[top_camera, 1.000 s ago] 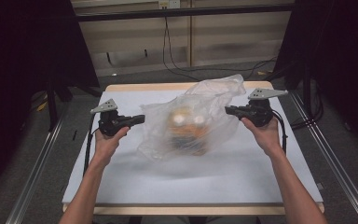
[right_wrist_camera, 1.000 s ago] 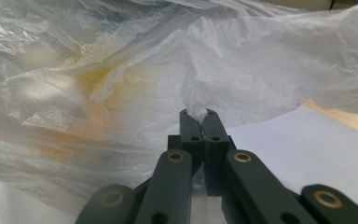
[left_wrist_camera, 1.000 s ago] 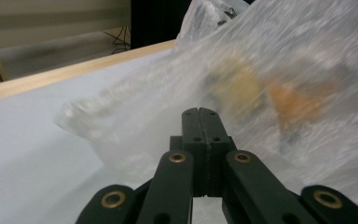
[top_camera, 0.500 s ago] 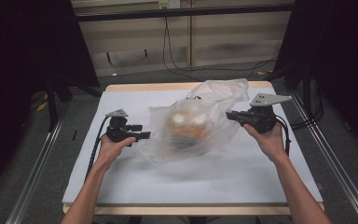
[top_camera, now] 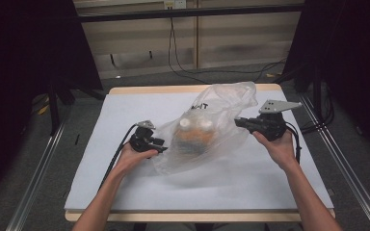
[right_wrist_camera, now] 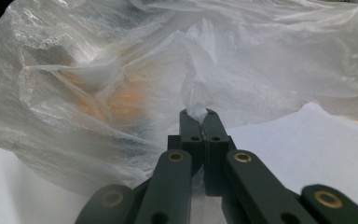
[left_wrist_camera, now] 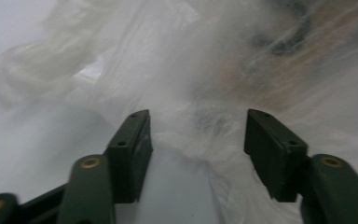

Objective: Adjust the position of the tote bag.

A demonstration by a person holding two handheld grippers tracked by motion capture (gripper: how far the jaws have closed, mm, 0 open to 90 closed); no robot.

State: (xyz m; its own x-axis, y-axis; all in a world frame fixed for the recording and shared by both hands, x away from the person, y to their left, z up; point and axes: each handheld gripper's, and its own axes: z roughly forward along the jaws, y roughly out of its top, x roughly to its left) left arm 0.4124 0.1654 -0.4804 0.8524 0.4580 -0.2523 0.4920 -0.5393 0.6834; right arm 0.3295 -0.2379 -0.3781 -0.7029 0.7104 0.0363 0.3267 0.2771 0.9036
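My left gripper sits low over the white table, left of its middle and nearer the front edge than the back. Its jaws stand wide apart; in the left gripper view they frame a fold of the bag without closing on it, the film lying between and just ahead of the pads.

The bag lies across the middle of the table, clear and crumpled, slanting from its low end by my left gripper up toward the back edge on the right. Its far end is lifted and puffed, with some black print on the film near the top. Inside, near the middle, I can see something orange with two pale round tops; what they are I cannot tell through the plastic.

My right gripper is at the bag's right side, toward the table's right edge, held above the surface with its grey plate on top. Its jaws are pressed together on a pinch of the bag's film; in the right gripper view a small tuft of plastic stands up from between the closed tips, and the film pulls taut from there toward the orange blur on the left.
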